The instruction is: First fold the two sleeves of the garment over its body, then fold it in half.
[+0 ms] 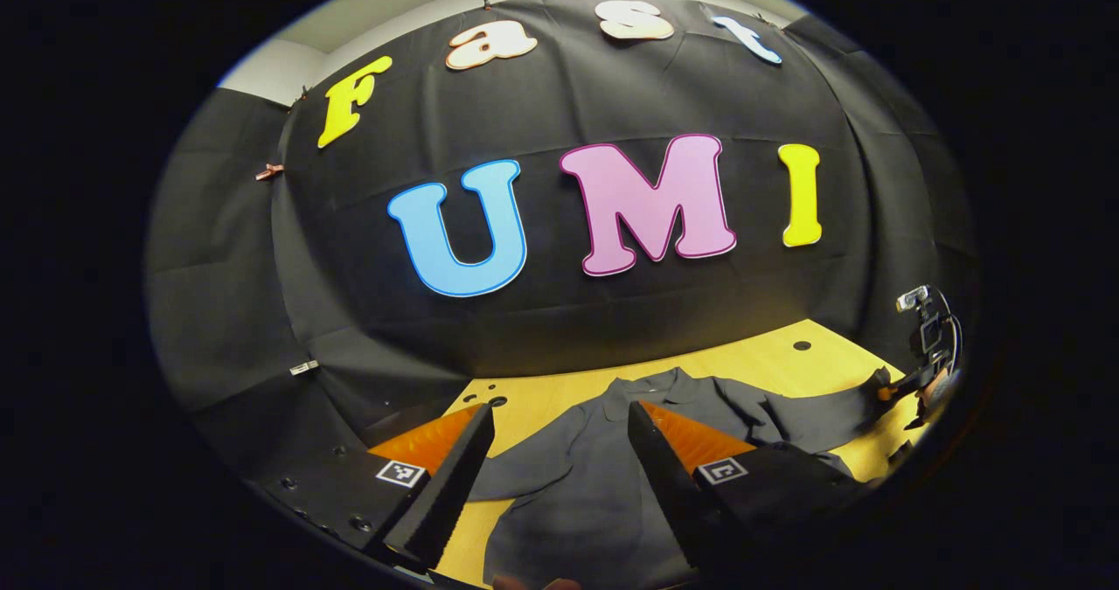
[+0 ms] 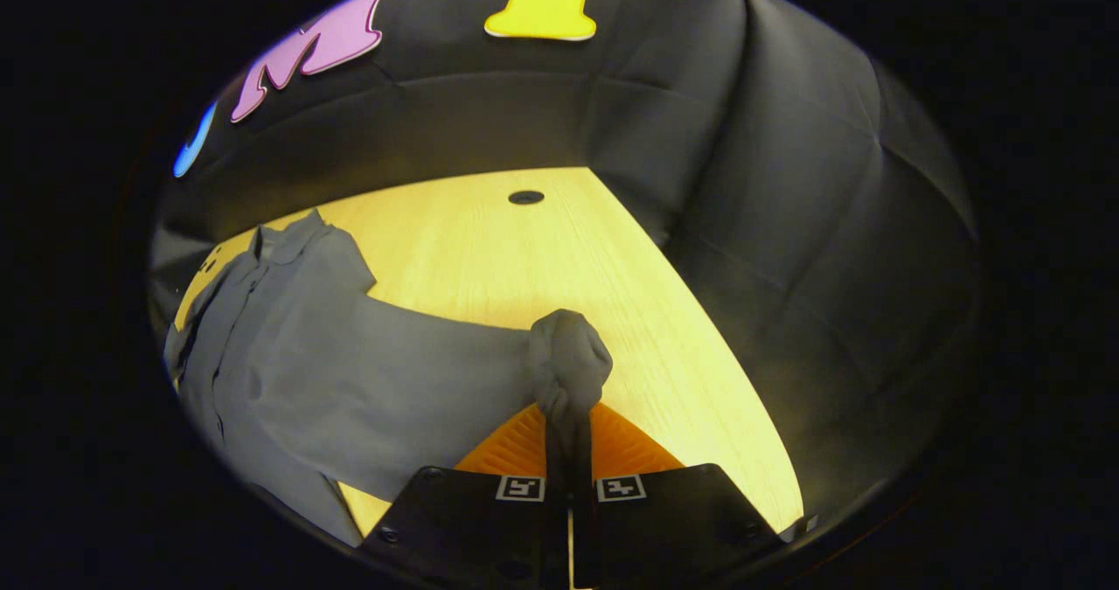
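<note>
Meanwhile, right tongs (image 2: 570, 437) pinched the sleeve (image 2: 570, 363) cuff; left tongs (image 1: 559, 459) gaped empty above the garment (image 1: 603, 485); thin grip risked slipping mid-fold.

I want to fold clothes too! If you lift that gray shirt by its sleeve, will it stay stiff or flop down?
Probably flop: the sleeve already bunches into a soft wad where the right tool pinches it. The gray shirt looks thin and wrinkly on the table, so it is likely light and would drape and drag rather than hold its shape.
</note>
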Available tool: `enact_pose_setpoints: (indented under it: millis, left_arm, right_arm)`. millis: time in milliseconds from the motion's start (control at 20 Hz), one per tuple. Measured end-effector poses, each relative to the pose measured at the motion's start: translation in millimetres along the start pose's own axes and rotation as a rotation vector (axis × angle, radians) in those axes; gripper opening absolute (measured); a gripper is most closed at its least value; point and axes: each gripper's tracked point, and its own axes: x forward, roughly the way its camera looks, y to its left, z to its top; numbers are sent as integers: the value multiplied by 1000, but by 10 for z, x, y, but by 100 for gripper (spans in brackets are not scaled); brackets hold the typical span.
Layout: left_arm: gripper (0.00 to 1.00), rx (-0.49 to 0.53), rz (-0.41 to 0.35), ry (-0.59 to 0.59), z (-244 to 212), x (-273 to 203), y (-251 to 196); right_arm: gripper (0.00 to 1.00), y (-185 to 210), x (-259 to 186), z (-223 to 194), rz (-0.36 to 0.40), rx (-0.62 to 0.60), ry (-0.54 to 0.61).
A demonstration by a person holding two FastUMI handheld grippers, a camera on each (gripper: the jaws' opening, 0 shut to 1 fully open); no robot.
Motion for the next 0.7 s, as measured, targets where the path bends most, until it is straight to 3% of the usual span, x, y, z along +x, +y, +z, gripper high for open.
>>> enact_pose_setpoints:
  millis: [350,400,450,700]
  left_arm:
    - [97,-26,-69,-23,-59,93,354]
    - [97,-31,-79,-29,-56,110,421]
    - [97,-36,-87,-37,-50,127,493]
    - [97,-88,-104,-45,-154,239,904]
  right_arm:
    - [7,38,-807,508,-96,39,-175]
    - [0,77,-946,548,-110,39,-191]
    - [7,137,-1096,558,-115,42,-206]
    - [7,751,-1674,794,-69,11,-288]
